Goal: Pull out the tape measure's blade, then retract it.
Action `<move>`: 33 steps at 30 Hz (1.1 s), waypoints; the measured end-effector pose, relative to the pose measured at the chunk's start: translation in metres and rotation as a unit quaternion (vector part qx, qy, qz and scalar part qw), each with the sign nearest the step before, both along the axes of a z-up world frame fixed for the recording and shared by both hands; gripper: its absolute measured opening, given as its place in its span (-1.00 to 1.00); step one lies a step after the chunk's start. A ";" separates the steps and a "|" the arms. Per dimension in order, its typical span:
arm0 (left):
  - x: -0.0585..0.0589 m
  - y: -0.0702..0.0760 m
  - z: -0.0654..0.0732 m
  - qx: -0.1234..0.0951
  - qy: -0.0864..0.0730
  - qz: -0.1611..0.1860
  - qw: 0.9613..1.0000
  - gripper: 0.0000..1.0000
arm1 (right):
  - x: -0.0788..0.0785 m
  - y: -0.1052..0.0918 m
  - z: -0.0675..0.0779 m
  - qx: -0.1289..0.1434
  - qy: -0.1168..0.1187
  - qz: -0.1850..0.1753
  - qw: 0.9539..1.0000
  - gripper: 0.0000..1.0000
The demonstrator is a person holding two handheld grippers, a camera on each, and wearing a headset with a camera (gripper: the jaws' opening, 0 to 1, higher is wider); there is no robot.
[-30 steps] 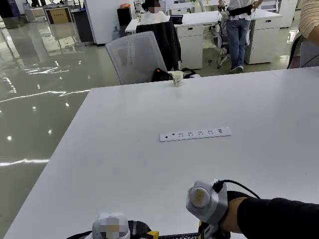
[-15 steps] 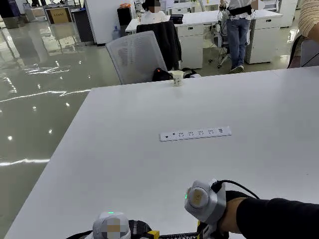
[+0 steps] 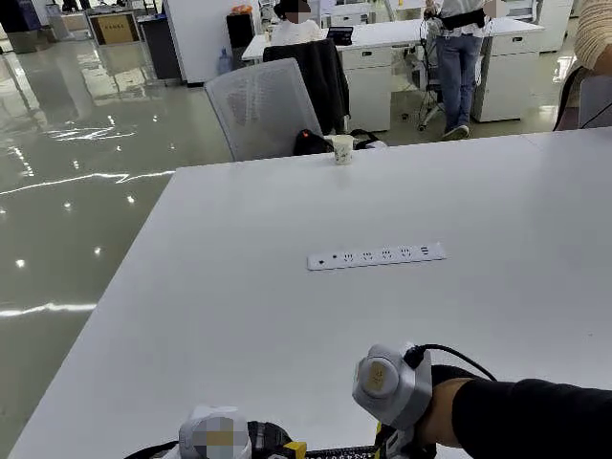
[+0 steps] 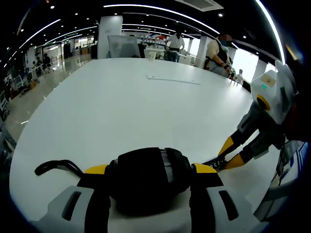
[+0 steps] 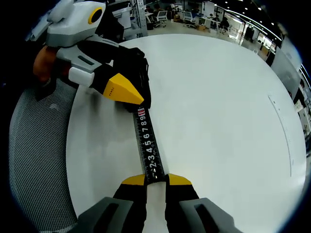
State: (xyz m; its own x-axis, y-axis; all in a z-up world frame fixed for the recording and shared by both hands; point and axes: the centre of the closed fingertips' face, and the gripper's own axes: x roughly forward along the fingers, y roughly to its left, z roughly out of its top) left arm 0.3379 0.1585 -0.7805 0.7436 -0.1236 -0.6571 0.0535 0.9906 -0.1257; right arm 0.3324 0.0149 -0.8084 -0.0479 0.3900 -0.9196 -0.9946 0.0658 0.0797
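Looking down, the head view showed a white table (image 3: 239, 287) with a power strip (image 3: 376, 256) mid-table and a paper cup (image 3: 341, 149) at the far edge. In the left gripper view, the left gripper (image 4: 150, 171) clamped the tape measure (image 4: 148, 187) at the near edge. In the right gripper view, the right gripper (image 5: 156, 180) pinched the tip of the blade (image 5: 147, 141), which stretched rightward from the case.
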 end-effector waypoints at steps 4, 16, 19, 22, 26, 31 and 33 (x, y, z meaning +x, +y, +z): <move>-0.001 0.000 0.000 -0.001 0.000 0.000 1.000 0.23 | 0.000 0.001 0.000 0.002 0.000 0.000 1.000 -0.80; -0.001 0.000 0.000 -0.001 0.000 0.000 1.000 0.23 | -0.001 0.006 -0.001 0.013 -0.003 0.003 1.000 -0.81; -0.001 0.000 0.000 -0.001 0.001 -0.001 1.000 0.23 | -0.002 0.008 -0.001 0.016 -0.006 0.009 1.000 -0.81; 0.000 0.000 0.000 -0.001 0.000 -0.001 1.000 0.23 | -0.002 0.009 -0.001 0.019 -0.006 0.009 1.000 -0.81; 0.000 0.000 0.000 -0.001 0.001 0.000 1.000 0.23 | -0.001 0.010 -0.001 0.020 -0.003 0.005 1.000 -0.81; 0.000 0.000 0.000 -0.001 0.000 0.000 1.000 0.23 | -0.002 0.012 -0.001 0.020 -0.002 0.005 1.000 -0.81; 0.000 0.000 0.000 -0.001 0.000 0.000 1.000 0.23 | -0.002 0.012 -0.001 0.021 -0.004 0.008 1.000 -0.81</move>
State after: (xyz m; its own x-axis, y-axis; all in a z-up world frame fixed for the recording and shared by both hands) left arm 0.3377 0.1586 -0.7803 0.7431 -0.1252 -0.6573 0.0534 0.9903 -0.1283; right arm 0.3304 0.0272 -0.8094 -0.0481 0.4273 -0.9028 -0.9962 0.0457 0.0748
